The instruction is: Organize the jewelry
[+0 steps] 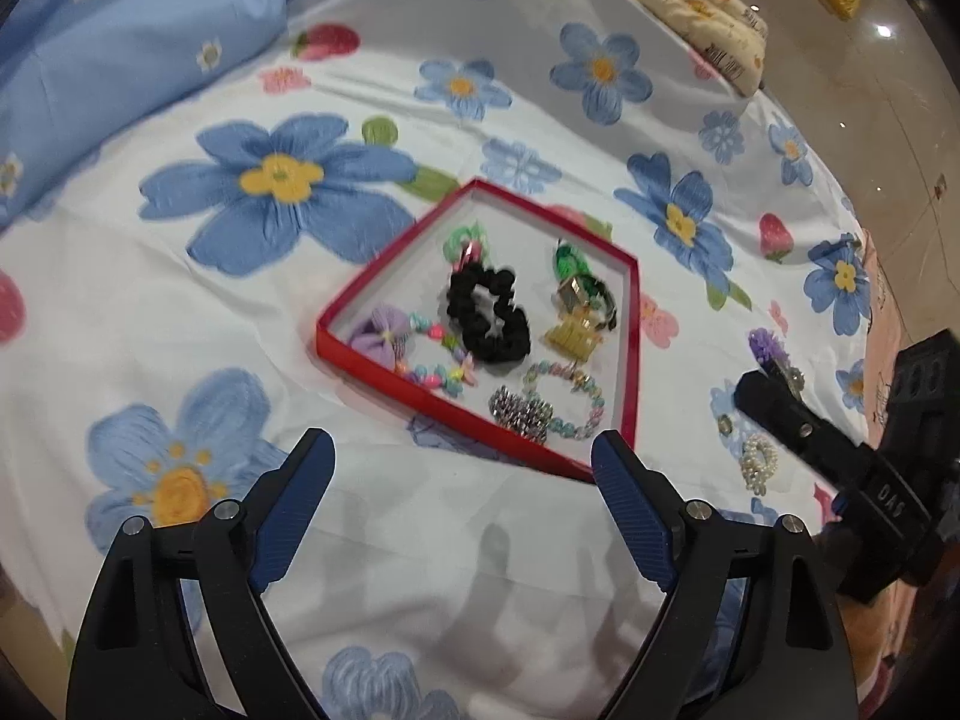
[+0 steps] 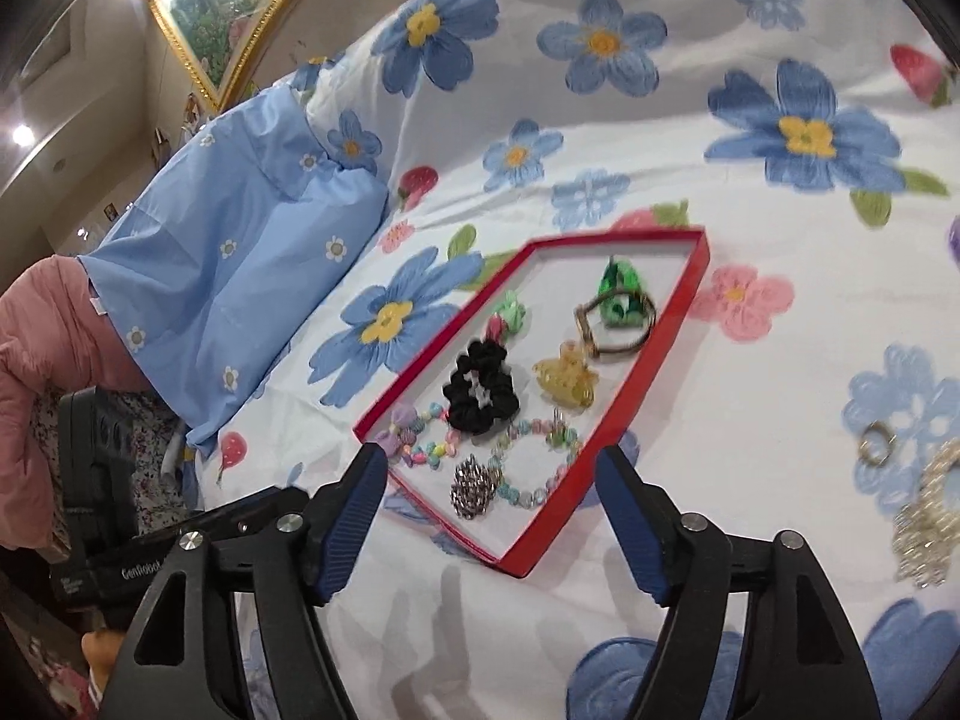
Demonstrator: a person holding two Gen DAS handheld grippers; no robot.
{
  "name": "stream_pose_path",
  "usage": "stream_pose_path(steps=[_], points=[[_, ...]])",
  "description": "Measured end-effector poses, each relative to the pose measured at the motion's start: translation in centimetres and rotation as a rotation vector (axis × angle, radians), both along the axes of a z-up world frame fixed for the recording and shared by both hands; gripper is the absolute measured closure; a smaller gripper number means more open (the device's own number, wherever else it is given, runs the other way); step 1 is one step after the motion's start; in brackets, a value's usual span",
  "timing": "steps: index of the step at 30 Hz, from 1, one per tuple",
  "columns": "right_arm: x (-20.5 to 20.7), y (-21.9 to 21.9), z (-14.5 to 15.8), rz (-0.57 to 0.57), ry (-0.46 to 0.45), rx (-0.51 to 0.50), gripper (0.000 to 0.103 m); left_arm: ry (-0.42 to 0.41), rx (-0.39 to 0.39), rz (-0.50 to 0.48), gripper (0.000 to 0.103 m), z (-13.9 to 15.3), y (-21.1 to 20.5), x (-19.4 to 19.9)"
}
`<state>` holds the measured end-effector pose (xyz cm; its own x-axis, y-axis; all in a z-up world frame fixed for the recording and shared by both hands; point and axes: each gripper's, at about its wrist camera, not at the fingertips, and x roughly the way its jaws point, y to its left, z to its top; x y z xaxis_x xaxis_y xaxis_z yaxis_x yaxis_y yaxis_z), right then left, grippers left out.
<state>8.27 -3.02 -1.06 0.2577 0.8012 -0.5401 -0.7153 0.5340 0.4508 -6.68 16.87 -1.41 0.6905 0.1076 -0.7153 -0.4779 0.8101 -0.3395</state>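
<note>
A red tray (image 1: 384, 267) (image 2: 648, 384) lies on the flowered bedsheet. It holds a black scrunchie (image 1: 489, 315) (image 2: 480, 393), a gold claw clip (image 1: 573, 330) (image 2: 567, 381), a green hair tie (image 1: 570, 261) (image 2: 621, 291), bead bracelets (image 1: 564, 396) (image 2: 528, 462) and a silver piece (image 1: 519, 414) (image 2: 474, 486). My left gripper (image 1: 462, 456) is open and empty just before the tray's near edge. My right gripper (image 2: 492, 468) is open and empty over the tray's near corner; it also shows in the left wrist view (image 1: 780, 402). Loose on the sheet lie a purple flower clip (image 1: 768, 345), a pearl piece (image 1: 759, 462) (image 2: 924, 528) and a ring (image 2: 876, 444).
A blue pillow (image 1: 108, 54) (image 2: 240, 276) lies left of the tray. A folded quilt (image 1: 690, 6) sits at the bed's far edge. A pink garment (image 2: 42, 372) lies beside the pillow. A gold-framed picture (image 2: 234, 12) hangs behind the bed.
</note>
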Motion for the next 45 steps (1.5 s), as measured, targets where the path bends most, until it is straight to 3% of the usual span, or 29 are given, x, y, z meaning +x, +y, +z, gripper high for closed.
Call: stream_pose_path(steps=[3, 6, 9, 16, 20, 30, 38, 45], points=[[-0.7, -0.3, 2.7, 0.013, -0.105, 0.005, 0.02, -0.013, 0.061, -0.025, 0.014, 2.1, -0.4, -0.3], [-1.5, -0.5, 4.9, 0.018, -0.205, 0.012, 0.003, -0.022, 0.181, -0.014, 0.0, 4.0, -1.1, -0.4], [-2.3, -0.5, 5.3, 0.02, -0.273, -0.007, 0.002, -0.009, 0.279, 0.032, 0.0, 4.2, -1.6, -0.7], [-3.2, -0.8, 0.5, -0.009, -0.218, -0.076, 0.002, 0.016, 0.244, 0.044, 0.0, 0.9, -1.6, -1.3], [-3.3, -1.4, -1.2, -0.03, -0.194, -0.095, 0.002, 0.033, 0.285, 0.048, 0.0, 0.0, -2.4, -1.7], [-3.9, -3.1, -2.9, -0.061, -0.187, -0.104, 0.002, 0.025, 0.353, 0.026, 0.0, -0.7, -4.5, -2.2], [-4.9, -3.7, -3.5, -0.069, -0.24, -0.11, 0.002, 0.018, 0.407, 0.009, 0.0, -0.7, -6.2, -2.3], [-4.7, -3.7, -3.7, -0.068, -0.232, -0.113, 0.002, 0.018, 0.407, 0.003, 0.0, -0.6, -6.7, -2.1]])
